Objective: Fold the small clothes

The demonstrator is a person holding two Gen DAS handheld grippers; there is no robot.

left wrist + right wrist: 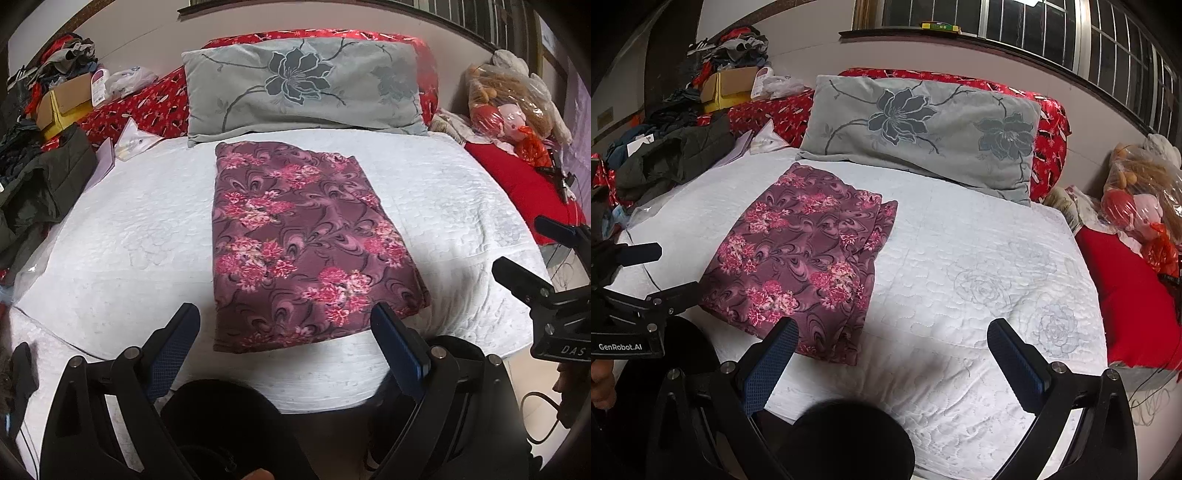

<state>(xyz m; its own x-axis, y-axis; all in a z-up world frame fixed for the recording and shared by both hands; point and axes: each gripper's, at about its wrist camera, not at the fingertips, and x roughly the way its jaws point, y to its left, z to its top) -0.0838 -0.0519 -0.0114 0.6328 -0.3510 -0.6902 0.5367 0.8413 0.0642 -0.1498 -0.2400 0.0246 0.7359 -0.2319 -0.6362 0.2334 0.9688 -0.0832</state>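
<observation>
Both tongs, left (284, 332) and right (892, 350), hang apart and empty at the bed's near edge. Purple floral folded cloth (295, 240) lies flat on the white quilted bedspread (424, 192); for another fold, pinch both near corners evenly.

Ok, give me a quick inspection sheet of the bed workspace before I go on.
Surface: white quilted bedspread, flat, mostly bare.
Job's things: floral garment lying folded into a rectangle, layered edges showing on its right side.
Clutter: dark jacket and cardboard box at the left edge; bagged soft toys at the right.
Grippers: left gripper open, holding nothing, hovering at the garment's near edge; right gripper open, holding nothing, over bare bedspread.
Cables: thin wires off the bed's right side.
Surroundings: grey flowered pillow, barred window.
</observation>
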